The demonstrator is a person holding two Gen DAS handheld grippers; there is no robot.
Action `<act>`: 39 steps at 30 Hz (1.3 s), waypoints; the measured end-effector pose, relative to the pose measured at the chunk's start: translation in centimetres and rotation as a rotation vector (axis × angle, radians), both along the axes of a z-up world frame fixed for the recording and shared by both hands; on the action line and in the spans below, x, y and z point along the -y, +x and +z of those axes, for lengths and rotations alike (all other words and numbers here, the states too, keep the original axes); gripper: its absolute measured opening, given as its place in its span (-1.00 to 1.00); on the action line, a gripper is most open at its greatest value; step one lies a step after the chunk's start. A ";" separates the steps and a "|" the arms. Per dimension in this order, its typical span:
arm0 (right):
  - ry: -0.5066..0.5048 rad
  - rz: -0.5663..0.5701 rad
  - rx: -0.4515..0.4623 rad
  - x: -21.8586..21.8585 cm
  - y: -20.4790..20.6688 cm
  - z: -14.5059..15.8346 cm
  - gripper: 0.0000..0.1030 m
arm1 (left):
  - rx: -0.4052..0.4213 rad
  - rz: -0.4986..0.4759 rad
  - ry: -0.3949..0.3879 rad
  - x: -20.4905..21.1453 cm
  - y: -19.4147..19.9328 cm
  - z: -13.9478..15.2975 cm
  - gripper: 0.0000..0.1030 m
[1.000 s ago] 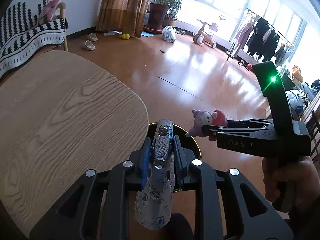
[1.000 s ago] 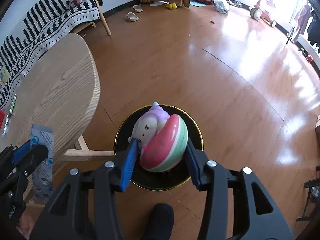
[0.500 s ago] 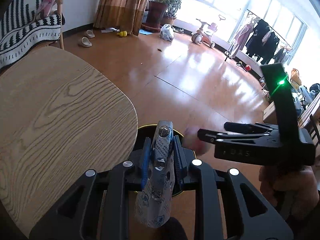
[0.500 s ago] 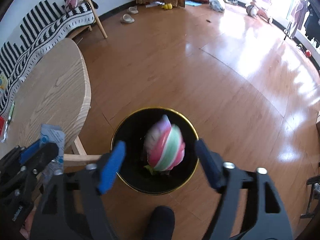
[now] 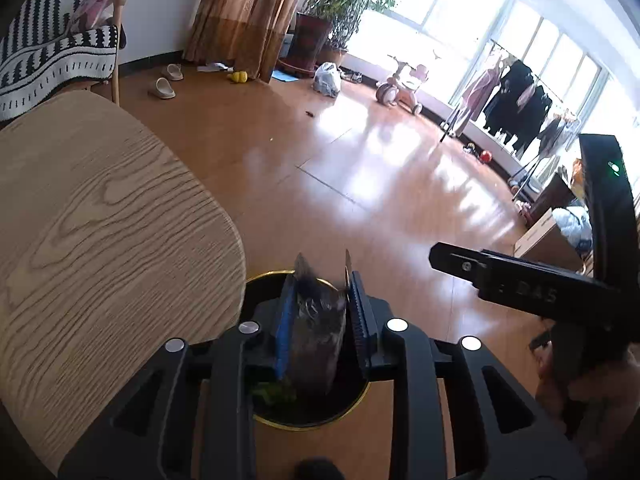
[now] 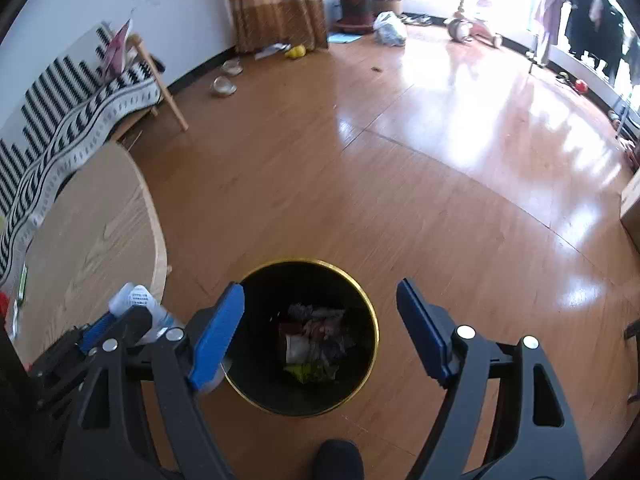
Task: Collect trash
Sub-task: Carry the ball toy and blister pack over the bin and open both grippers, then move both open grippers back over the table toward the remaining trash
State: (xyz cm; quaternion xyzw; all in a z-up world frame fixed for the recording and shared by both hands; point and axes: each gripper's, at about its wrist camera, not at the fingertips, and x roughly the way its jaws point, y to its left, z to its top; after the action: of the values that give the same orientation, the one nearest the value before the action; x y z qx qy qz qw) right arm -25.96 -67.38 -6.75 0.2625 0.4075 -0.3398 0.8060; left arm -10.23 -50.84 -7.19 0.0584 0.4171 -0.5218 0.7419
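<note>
The left gripper (image 5: 320, 320) hangs over the black gold-rimmed bin (image 6: 370, 312), its jaws just eased apart around a blurred foil wrapper (image 5: 316, 340); whether they grip it I cannot tell. The right gripper (image 6: 320, 328) gapes empty above. The table (image 5: 100, 220) edge crowds the bin; wooden floor (image 6: 400, 180) lies beyond.
</note>
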 end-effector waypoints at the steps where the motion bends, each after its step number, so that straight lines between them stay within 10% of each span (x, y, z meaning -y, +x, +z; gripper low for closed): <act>1: -0.003 -0.009 0.008 0.1 -0.1 0.2 0.49 | -0.007 -0.003 -0.008 0.2 0.0 0.0 -0.03; 3: -0.006 -0.013 0.014 0.2 -0.3 0.3 0.50 | -0.005 0.008 -0.028 0.4 0.0 0.0 0.37; 17: -0.030 0.112 0.022 -4.4 4.6 1.8 0.59 | 0.046 0.116 0.011 -6.6 2.7 2.9 0.79; 39: -0.032 0.642 0.011 -32.0 26.4 1.6 0.60 | 0.138 0.694 0.202 -42.5 22.0 5.4 0.81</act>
State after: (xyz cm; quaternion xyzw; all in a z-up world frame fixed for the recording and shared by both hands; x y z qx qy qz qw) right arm 0.41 -35.41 -5.14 0.1096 0.4596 -0.0729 0.8783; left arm 11.77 -8.35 -1.76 0.0216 0.4104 -0.1900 0.8916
